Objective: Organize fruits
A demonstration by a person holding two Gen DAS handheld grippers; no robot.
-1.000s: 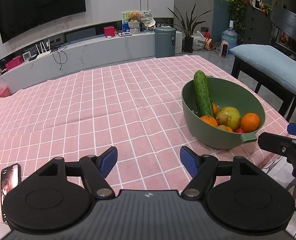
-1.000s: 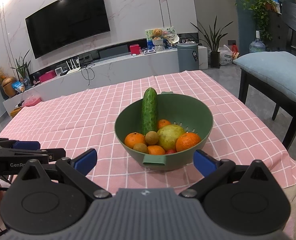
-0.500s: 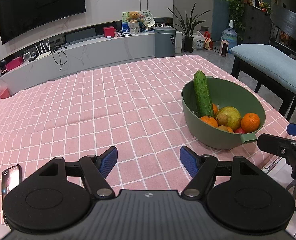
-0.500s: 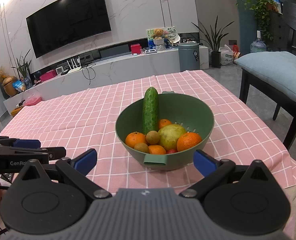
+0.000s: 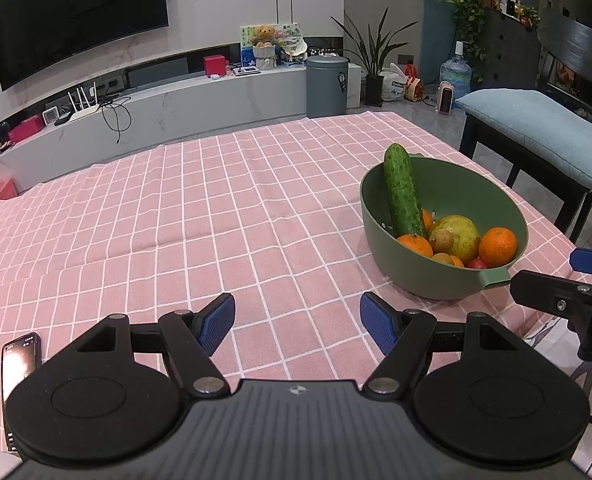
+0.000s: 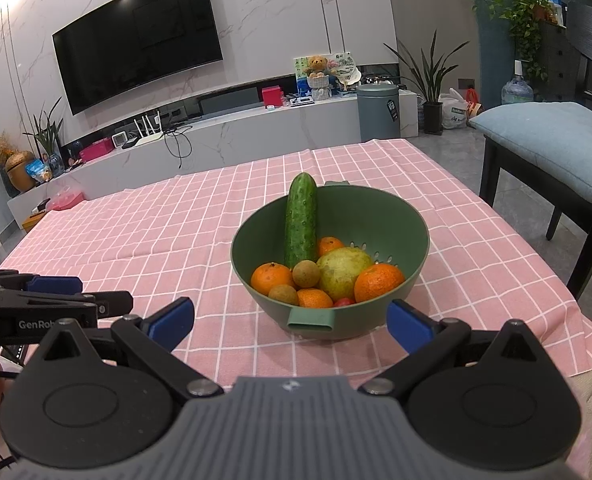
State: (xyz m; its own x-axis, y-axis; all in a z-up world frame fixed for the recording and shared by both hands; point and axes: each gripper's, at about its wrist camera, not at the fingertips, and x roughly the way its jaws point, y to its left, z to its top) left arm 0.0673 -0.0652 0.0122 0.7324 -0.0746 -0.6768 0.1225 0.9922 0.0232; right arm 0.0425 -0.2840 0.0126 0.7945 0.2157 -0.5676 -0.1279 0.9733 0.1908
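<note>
A green colander bowl (image 6: 409, 240) (image 5: 379, 236) stands on the pink checked tablecloth (image 5: 216, 208). A cucumber (image 6: 301, 220) (image 5: 403, 190) leans on its far rim, above several oranges (image 6: 379, 282), a yellow-green pear (image 6: 345, 272), brown kiwis (image 6: 305, 273) and a bit of red fruit (image 6: 343, 302). My right gripper (image 6: 290, 322) is open just in front of the bowl's near handle (image 6: 311, 320), empty. My left gripper (image 5: 297, 326) is open over bare cloth, left of the bowl, empty. Each gripper shows at the other view's edge.
A phone (image 5: 20, 364) lies on the cloth at the near left. A cushioned bench (image 6: 555, 148) stands right of the table. Beyond the far table edge are a TV console (image 5: 176, 96), a grey bin (image 5: 327, 86) and potted plants.
Both grippers have crept slightly forward toward the bowl; both stay open. The fruit has not moved.
</note>
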